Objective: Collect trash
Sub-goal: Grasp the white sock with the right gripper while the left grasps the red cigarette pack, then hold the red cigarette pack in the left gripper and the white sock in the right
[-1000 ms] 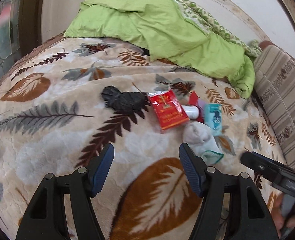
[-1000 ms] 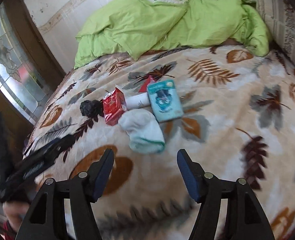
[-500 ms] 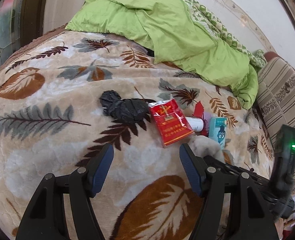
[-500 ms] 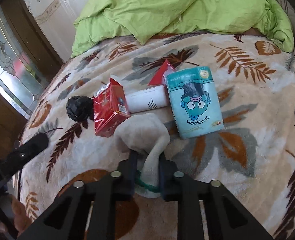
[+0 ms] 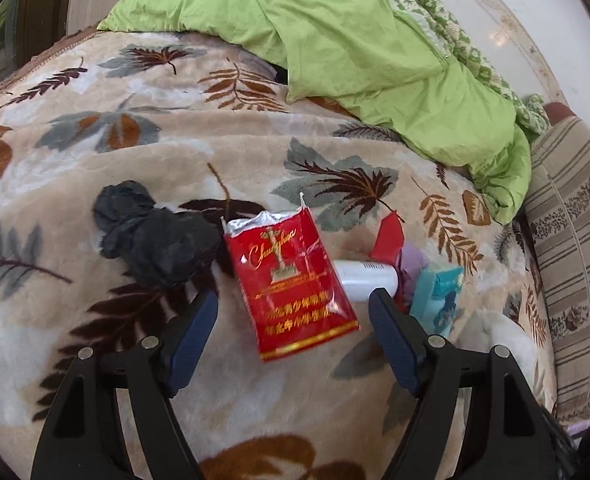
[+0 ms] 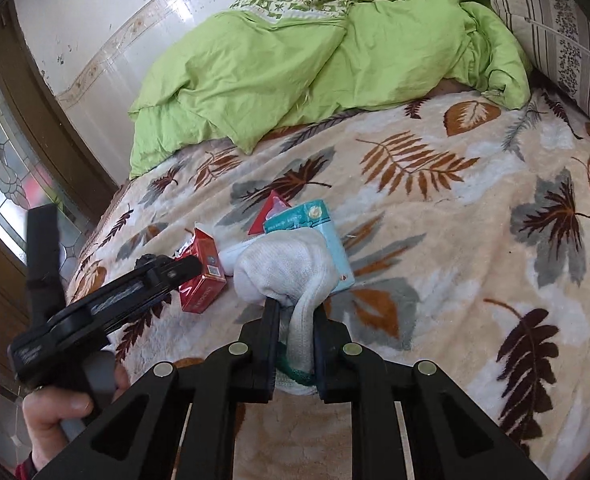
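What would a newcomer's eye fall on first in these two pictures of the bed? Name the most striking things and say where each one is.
First, the white sock pinched between the fingers of the right gripper, lifted in front of the teal packet. Next, the red cigarette pack lying on the leaf-patterned blanket ahead of the open left gripper, with a crumpled black bag just to its left. Behind everything, a bright green quilt is heaped along the wall.

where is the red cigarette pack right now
In the left wrist view the red cigarette pack lies on the leaf-print blanket, just ahead of the open left gripper, between the crumpled black bag and the white tube.
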Available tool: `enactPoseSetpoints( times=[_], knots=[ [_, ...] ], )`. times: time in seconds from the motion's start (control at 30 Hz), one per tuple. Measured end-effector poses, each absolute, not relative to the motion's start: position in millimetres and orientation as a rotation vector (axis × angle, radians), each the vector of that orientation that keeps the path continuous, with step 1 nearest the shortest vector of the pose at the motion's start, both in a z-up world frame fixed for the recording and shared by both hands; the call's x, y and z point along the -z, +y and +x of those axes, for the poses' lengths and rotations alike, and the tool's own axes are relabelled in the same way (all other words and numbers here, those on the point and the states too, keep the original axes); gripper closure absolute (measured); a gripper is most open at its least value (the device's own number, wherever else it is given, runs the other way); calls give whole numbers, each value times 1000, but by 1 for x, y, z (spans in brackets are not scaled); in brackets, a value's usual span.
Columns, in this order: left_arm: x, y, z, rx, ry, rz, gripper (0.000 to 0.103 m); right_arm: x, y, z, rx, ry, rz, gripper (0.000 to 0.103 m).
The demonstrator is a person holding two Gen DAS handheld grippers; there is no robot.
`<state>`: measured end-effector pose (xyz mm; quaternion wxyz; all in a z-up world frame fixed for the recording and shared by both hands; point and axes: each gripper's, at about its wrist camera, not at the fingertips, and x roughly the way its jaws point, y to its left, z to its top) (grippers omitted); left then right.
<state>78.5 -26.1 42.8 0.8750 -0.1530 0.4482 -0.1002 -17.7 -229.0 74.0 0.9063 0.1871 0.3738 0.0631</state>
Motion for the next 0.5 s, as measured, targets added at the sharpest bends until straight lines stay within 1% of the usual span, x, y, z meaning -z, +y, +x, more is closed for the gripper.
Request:
enactPoseSetpoints(
  times=[0.1,0.13,0.17,0.37,0.5],
  knots=[
    [-31,-30,91,202,968,-312,26,-73,-229,-17,-135,771,385,88],
    [-28,-30,91,205,972,-314,32,-73,-229,-16,-136,771,385,88],
    [-26,-30,92,208,978,-314,40,-73,-230,-15,-137,772,385,88],
    [-32,-30,80,197,935,-270,47,-74,-230,-13,-131,769,390,88],
    [-43,-29,61,186,887,-227,48,-76,-229,-18,-126,756,378,88]
  ],
)
